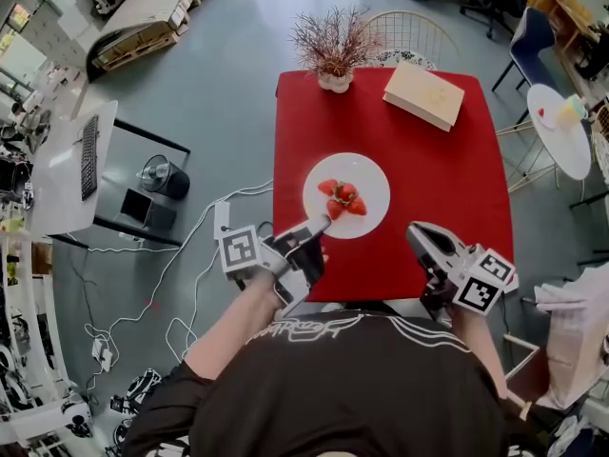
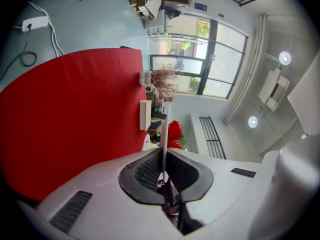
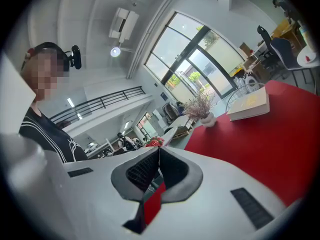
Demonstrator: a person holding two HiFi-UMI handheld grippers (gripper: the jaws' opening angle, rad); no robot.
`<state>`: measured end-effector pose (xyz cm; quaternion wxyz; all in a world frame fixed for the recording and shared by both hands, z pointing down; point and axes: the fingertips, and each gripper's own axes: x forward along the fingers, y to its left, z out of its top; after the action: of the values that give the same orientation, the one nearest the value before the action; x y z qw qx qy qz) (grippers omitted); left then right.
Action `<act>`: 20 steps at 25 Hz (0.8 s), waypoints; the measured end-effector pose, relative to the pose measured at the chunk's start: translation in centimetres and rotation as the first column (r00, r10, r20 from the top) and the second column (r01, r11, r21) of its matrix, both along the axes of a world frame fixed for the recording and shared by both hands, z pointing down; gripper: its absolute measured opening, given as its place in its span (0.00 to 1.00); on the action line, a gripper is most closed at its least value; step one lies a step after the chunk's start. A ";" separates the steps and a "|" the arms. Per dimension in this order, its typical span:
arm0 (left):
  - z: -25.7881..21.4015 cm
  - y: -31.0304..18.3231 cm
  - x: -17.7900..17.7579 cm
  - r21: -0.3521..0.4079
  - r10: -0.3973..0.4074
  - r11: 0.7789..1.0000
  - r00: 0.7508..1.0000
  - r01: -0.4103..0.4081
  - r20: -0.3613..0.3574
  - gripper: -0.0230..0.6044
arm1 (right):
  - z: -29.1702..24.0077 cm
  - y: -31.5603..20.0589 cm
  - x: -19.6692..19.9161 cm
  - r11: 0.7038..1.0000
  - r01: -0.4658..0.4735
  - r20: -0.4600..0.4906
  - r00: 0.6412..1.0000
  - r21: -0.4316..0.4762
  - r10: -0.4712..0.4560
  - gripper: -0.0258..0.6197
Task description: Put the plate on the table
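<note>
**Listener:** Where is the plate, and what has hold of it?

**Me:** The white plate [image 1: 373, 174] is over the middle of the red table [image 1: 447, 169], with a few strawberries [image 1: 343, 196] heaped at its centre. My left claw [image 1: 321, 224] is clamped on the rim at the plate's 7 o'clock. Looking along that claw, I see the rim edge-on, pinched between the two pads. I cannot tell whether the base touches the red top yet. My right claw [image 1: 419, 234] is closed with nothing in it, near the table's 5 o'clock corner and well apart from the plate.

**Listener:** How will it handle?

**Me:** I judge it stiff, smooth and breakable, probably ceramic, and not heavy. Held by one edge, it will want to droop at the far side. The berries are loose and could roll toward 1 o'clock if it tips. The rim is the only place to grip. I would keep it level and set it down flat before letting go.

**Listener:** And around it?

**Me:** The top is flat, plain red, with plenty of bare room. A dried plant [image 1: 333, 46] in a white pot stands at 12 o'clock. A pale book [image 1: 424, 93] lies at 1 o'clock. Both are well apart from the plate. Beyond is a grey floor [image 1: 228, 112] with cables [image 1: 190, 255] at 8 o'clock. There is a keyboard [image 1: 89, 155] on a desk at 9 o'clock and a small round white side table [image 1: 561, 136] at 3 o'clock.
</note>
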<state>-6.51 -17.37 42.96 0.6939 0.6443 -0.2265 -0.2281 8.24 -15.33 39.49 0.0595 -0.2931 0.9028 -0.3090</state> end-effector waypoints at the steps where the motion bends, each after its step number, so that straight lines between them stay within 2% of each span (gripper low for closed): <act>1: 0.3 -0.4 0.2 -0.007 0.003 1.000 1.000 -0.003 -0.003 0.07 | 0.1 -0.2 0.2 1.000 -0.002 -0.002 1.000 -0.002 0.002 0.05; 10: 2.5 -6.7 3.2 0.014 -0.023 1.000 0.999 0.023 0.024 0.07 | 1.5 -3.0 2.4 0.999 -0.019 -0.018 1.000 -0.040 0.019 0.05; 20: 6.6 -11.1 4.9 -0.016 -0.027 0.999 0.999 0.028 0.018 0.07 | 2.5 -5.6 3.5 0.997 -0.028 -0.014 1.000 -0.070 0.028 0.05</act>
<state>-1.62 -28.47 49.56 0.6938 0.6376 -0.2433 -0.2300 11.77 -20.97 41.98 0.0477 -0.3096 0.8876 -0.3378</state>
